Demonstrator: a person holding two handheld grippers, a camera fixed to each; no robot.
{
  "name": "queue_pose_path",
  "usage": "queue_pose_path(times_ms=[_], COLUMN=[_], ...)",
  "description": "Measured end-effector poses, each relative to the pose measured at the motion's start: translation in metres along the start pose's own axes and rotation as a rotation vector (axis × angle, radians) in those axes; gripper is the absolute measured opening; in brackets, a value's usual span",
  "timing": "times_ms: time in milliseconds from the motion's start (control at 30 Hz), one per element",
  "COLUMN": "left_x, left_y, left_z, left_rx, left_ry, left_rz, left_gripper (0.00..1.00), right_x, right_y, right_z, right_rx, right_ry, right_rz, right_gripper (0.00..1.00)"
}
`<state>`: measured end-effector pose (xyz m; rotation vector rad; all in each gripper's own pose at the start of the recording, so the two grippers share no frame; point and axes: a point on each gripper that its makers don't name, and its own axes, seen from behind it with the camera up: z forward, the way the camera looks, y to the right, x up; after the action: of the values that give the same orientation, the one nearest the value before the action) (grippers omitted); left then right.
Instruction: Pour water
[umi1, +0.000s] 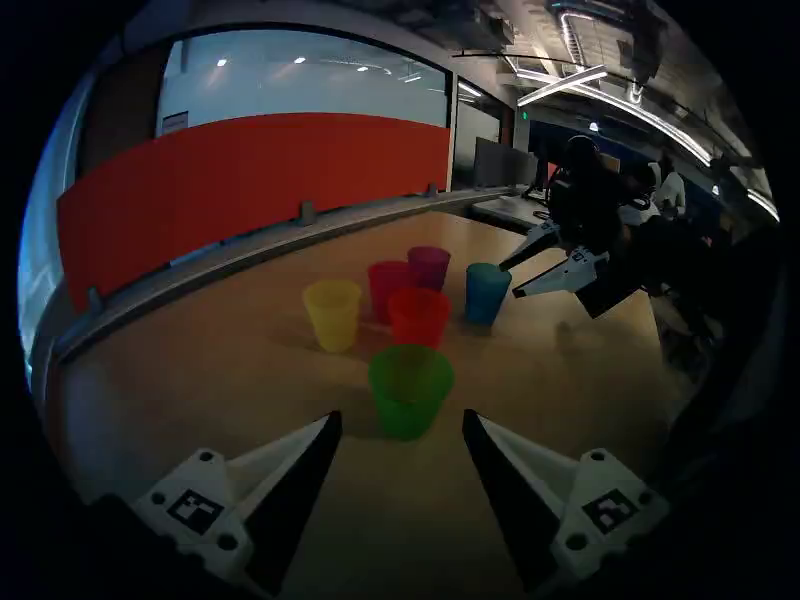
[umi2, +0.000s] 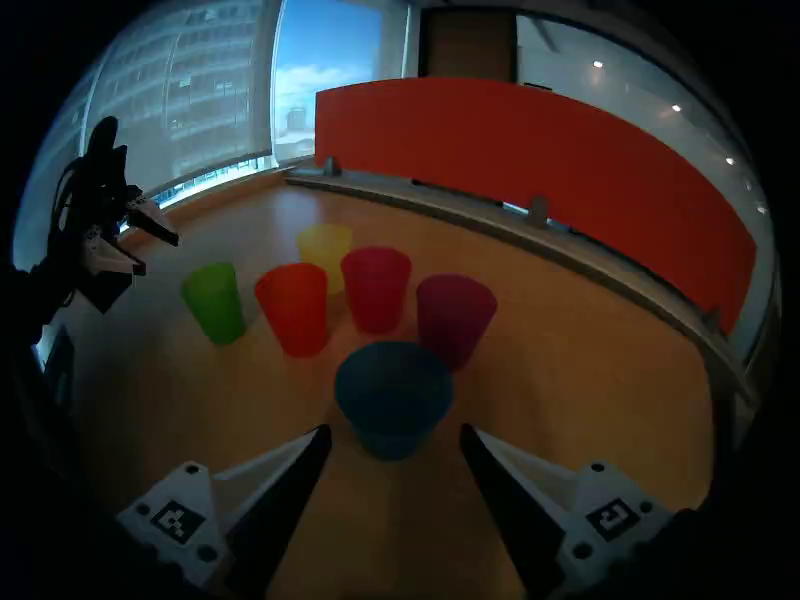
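We find open surface on every side of the cups; the green cup blocks the left gripper dead ahead; the blue cup blocks the right gripper; four more crowd between; the panel walls one edge.

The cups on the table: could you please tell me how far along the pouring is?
Nothing looks done: no cup is lifted or tilted. In hand: the left gripper is open toward the green cup, the right gripper open toward the blue cup. Remaining: gripping, lifting and pouring.
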<state>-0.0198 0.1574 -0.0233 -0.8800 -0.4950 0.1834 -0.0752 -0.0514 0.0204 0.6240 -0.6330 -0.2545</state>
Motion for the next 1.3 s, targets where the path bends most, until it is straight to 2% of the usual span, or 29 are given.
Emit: queue_pose_path(times_ms=[300,567,1300], left_x=[-0.016,-0.030,-0.037], left_y=[0.005,0.004,0.008], left_z=[0.017,0.034,0.076], left_rx=[-0.022,-0.032,-0.082], left_ry=[-0.049,-0.091,-0.136], left_rz=[0.010,0.003,0.013], left_gripper=[0.89,0.89,0.89], right_x=[-0.001,-0.002,-0.003], right_y=[0.000,0.001,0.003], right_z=[0.011,0.020,0.039], right_rx=[0.004,0.008,0.022], right_ry=[-0.005,-0.013,-0.025], right_rz=[-0.002,-0.004,0.004], right_gripper=[1.00,1.00,1.00])
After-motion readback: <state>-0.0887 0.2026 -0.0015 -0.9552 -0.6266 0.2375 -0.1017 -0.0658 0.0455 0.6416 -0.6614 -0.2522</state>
